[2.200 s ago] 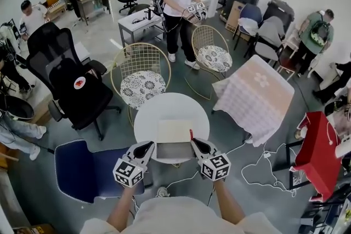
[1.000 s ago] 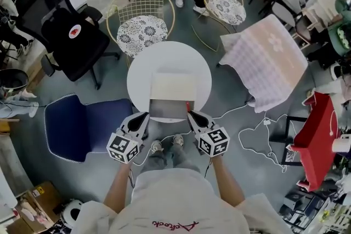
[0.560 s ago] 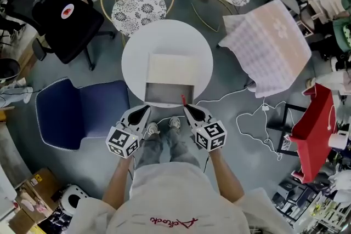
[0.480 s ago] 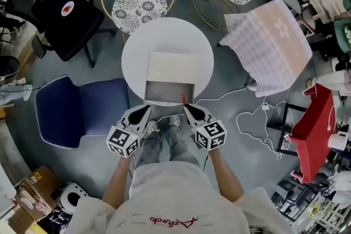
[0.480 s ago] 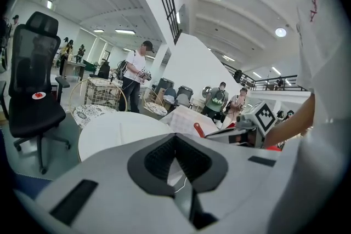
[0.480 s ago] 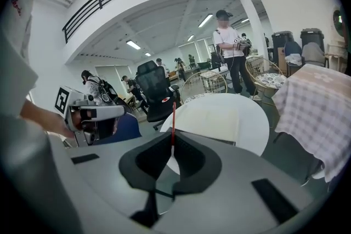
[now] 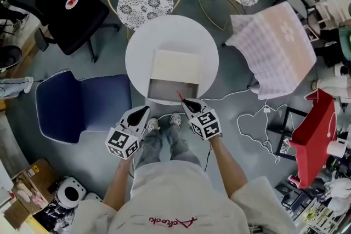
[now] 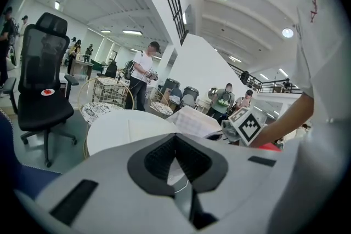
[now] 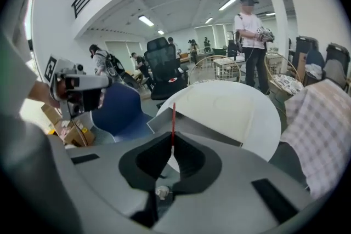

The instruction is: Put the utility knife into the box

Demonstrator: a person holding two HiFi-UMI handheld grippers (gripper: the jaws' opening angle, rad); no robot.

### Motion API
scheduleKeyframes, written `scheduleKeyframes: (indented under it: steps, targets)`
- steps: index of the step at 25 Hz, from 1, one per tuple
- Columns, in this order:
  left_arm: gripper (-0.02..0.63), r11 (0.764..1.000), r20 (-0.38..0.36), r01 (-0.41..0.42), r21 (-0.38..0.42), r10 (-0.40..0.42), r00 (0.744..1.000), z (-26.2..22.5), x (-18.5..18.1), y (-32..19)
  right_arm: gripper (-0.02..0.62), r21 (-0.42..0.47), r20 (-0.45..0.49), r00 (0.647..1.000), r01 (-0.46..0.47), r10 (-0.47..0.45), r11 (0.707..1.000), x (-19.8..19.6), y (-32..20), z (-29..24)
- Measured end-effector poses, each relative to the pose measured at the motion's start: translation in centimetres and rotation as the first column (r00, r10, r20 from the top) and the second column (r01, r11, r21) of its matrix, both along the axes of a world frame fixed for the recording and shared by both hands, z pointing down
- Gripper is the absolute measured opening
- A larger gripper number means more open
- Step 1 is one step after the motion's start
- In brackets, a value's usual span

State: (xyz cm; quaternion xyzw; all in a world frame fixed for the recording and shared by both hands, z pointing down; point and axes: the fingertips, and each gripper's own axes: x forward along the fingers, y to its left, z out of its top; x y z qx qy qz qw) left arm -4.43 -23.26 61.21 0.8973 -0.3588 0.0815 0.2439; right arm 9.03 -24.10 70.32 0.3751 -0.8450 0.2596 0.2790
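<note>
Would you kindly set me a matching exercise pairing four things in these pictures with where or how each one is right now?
Things:
1. utility knife
2. box
3. left gripper
4. blue chair

States:
A. open, on the round white table
B. fingers together, nothing between them
C. on the floor, left of the table
D. red, held by the right gripper

Pairs: 1-D, 2-A, 3-B, 4-C.

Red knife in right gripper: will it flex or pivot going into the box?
Probably stiff: the utility knife stands straight out of the right gripper, no sag. Thin and pinched at one end, it may pivot if it bumps the box wall.
</note>
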Motion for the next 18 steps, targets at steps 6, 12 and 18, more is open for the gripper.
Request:
scheduleKeyframes:
  steps: [6,12,18]
  targets:
    - [0.011,0.999,0.000,0.033,-0.013,-0.033,0.999,0.4,-1.1,0.4,0.026,-0.037,-0.232,0.945,0.227,-0.229,0.973,-1.1,-1.3,3.1]
    - [0.011,0.997,0.003,0.069,-0.024,-0.069,0.998,0.6,-1.9,0.6,0.026,-0.112,-0.323,0.865,0.367,-0.383,0.923,-2.6,-2.3,5.8]
    - [0.010,0.993,0.011,0.112,-0.032,-0.112,0.994,0.7,-3.7,1.1,0.026,-0.192,-0.410,0.761,0.467,-0.503,0.863,-3.3,-2.8,8.4]
